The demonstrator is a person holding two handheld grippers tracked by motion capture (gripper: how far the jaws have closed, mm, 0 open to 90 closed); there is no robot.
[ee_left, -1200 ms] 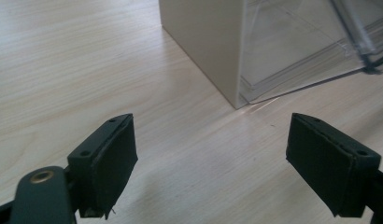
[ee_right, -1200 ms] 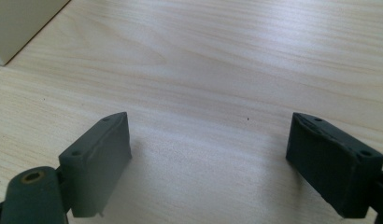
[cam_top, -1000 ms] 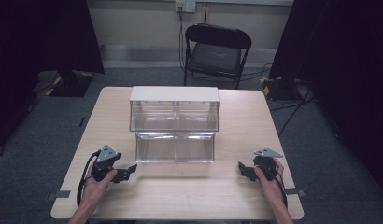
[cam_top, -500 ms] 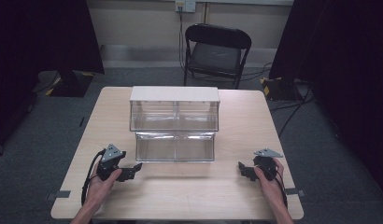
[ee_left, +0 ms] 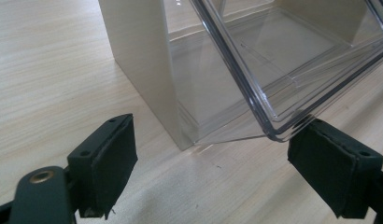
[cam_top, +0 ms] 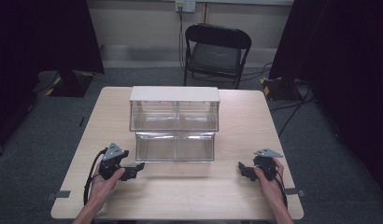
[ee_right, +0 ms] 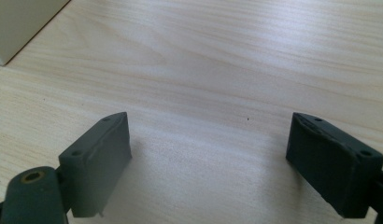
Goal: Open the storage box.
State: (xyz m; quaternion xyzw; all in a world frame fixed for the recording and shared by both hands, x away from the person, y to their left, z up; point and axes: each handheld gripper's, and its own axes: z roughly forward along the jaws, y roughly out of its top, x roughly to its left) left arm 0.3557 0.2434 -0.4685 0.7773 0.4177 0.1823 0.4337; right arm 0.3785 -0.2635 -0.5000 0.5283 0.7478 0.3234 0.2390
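- Your left hand-held gripper (cam_top: 133,170) gapes wide, empty, just beside the clear plastic pulled-out lower drawer (cam_top: 174,146) at mid-table (cam_top: 189,196).
- Right hand-held gripper (cam_top: 244,170): wide, empty, well apart.
- Clip that drawer corner (ee_left: 273,133) and the white-topped cabinet (cam_top: 174,94) may skid.

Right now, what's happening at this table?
A person sits at a wooden table with a hand-held tool in each hand. The left tool is open and points at the lower left corner of a clear plastic drawer unit, whose lower drawer is tilted open; it touches nothing. The right tool is open over bare tabletop, off to the unit's right. Nothing is gripped yet.
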